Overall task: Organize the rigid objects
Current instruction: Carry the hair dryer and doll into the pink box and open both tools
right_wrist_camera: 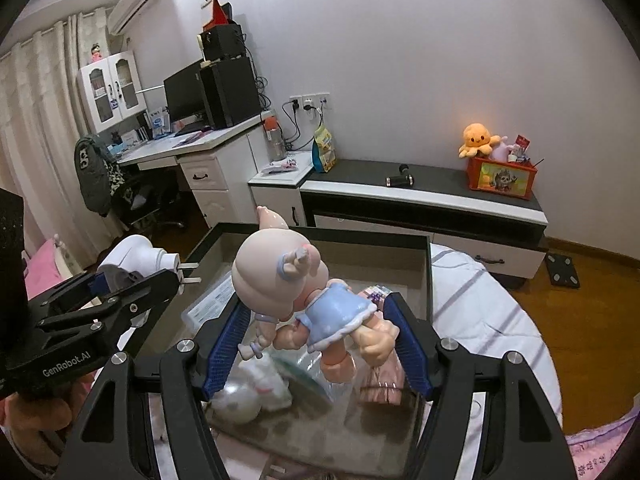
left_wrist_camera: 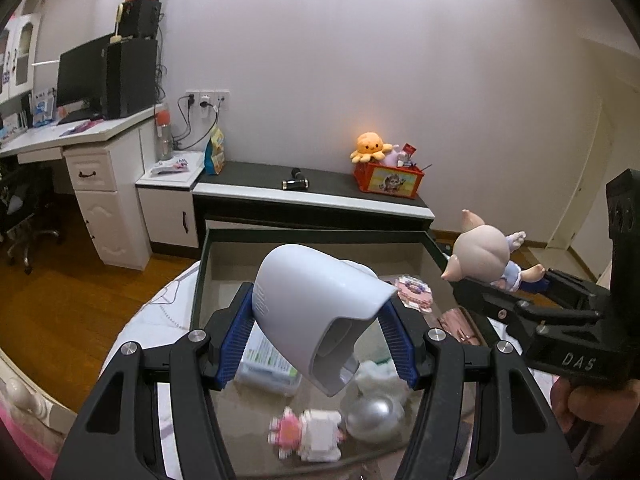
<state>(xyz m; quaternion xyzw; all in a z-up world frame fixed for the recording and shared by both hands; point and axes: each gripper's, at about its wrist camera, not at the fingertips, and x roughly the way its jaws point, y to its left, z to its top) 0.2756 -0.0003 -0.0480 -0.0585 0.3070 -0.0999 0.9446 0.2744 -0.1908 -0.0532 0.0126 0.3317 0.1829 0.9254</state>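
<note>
My left gripper (left_wrist_camera: 316, 320) is shut on a white plug-in charger (left_wrist_camera: 320, 312) and holds it above an open dark-rimmed box (left_wrist_camera: 320, 234). In the right wrist view the charger (right_wrist_camera: 136, 260) shows its two metal prongs. My right gripper (right_wrist_camera: 320, 332) is shut on a doll in a blue dress (right_wrist_camera: 304, 296), with a big pale head, held over the same box (right_wrist_camera: 430, 280). The doll also shows in the left wrist view (left_wrist_camera: 486, 256), to the right of the charger.
The box holds a pink-and-white block figure (left_wrist_camera: 308, 434), a silver ball (left_wrist_camera: 374, 414), a clear packet (left_wrist_camera: 268, 364), cards (left_wrist_camera: 414, 294) and a pink case (left_wrist_camera: 460, 326). It rests on a striped bed cover (right_wrist_camera: 492, 320). Behind stands a low cabinet (left_wrist_camera: 316, 192) with an orange toy crate (left_wrist_camera: 390, 178).
</note>
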